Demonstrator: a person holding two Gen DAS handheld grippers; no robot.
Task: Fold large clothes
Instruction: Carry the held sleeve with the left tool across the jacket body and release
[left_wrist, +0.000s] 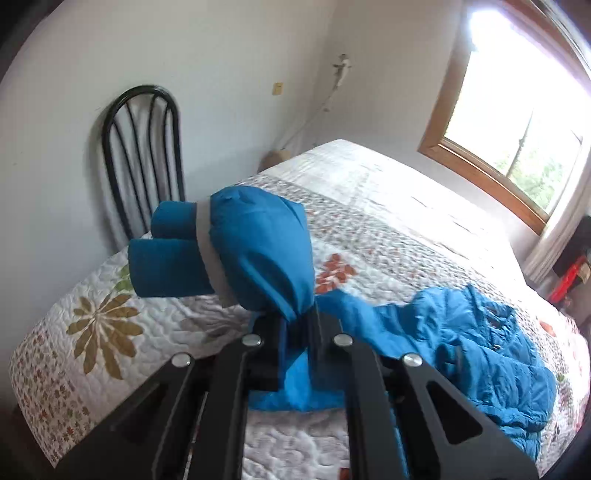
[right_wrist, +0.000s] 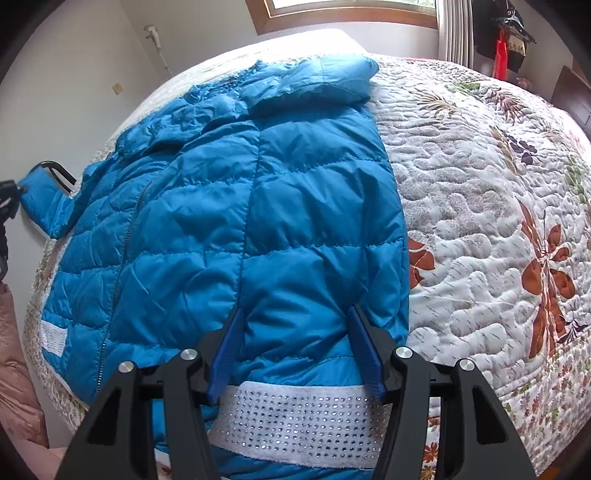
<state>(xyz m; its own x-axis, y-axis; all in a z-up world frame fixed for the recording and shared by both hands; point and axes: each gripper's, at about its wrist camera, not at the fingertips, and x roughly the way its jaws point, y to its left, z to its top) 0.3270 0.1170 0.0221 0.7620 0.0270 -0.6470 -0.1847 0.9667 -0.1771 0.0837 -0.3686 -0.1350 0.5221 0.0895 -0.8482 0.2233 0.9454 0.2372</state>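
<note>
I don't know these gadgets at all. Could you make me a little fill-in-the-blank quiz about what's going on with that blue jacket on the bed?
1. The left gripper is clamped on the jacket's ____, lifting it off the quilt.
2. The puffy jacket is coloured ____.
3. The right gripper has its fingers either side of the jacket's white, studded ____.
4. A black ____ stands against the wall beside the bed.

Missing words: sleeve; blue; hem band; chair
</note>
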